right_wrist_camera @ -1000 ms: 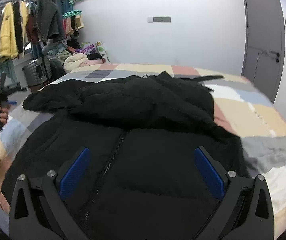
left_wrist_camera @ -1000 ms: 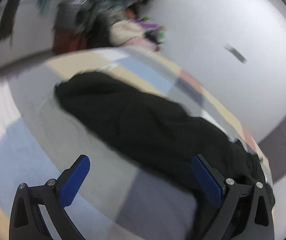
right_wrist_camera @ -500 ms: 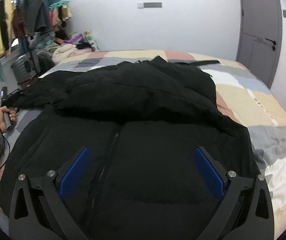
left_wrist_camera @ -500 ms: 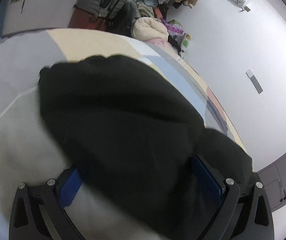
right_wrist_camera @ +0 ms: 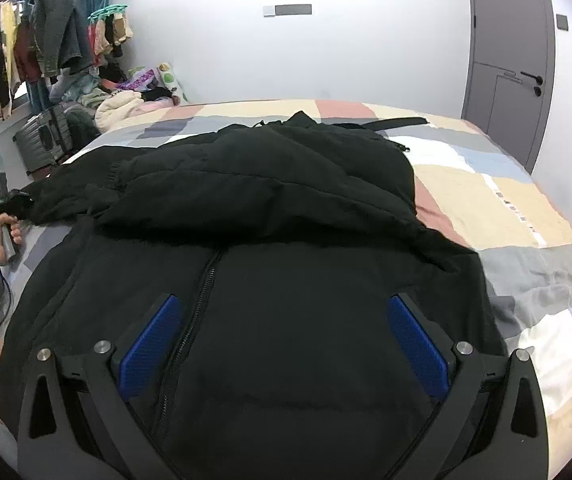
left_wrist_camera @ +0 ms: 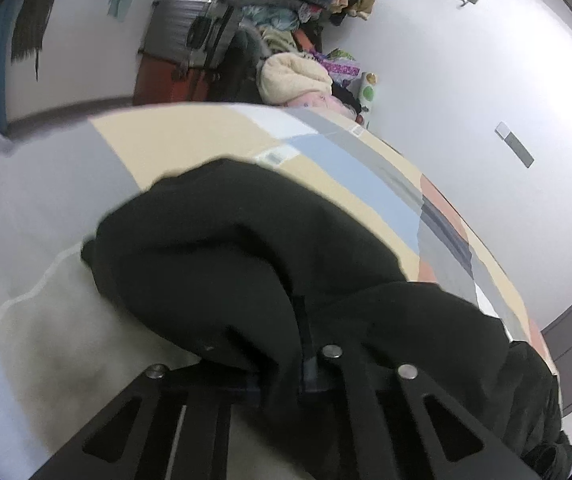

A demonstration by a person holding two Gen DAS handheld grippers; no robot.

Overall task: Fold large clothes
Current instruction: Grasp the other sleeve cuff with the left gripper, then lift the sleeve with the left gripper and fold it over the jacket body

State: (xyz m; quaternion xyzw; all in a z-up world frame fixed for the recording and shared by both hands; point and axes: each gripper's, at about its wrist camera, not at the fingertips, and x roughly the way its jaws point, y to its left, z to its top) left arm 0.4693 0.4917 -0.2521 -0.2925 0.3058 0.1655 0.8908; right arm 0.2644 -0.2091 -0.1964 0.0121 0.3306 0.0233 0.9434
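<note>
Lying lengthwise on bed (right_wrist_camera: 497, 204): black jacket (right_wrist_camera: 286, 208).

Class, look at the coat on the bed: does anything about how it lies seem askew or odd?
Yes. The black coat lies unevenly: one sleeve is folded across the chest, the other sleeve trails off sideways, pinched in the left gripper. The rest is rumpled.

light: even, soft indoor | left view: motion-blurred | right view: sharp | edges: fisheye bend, dark corners
</note>
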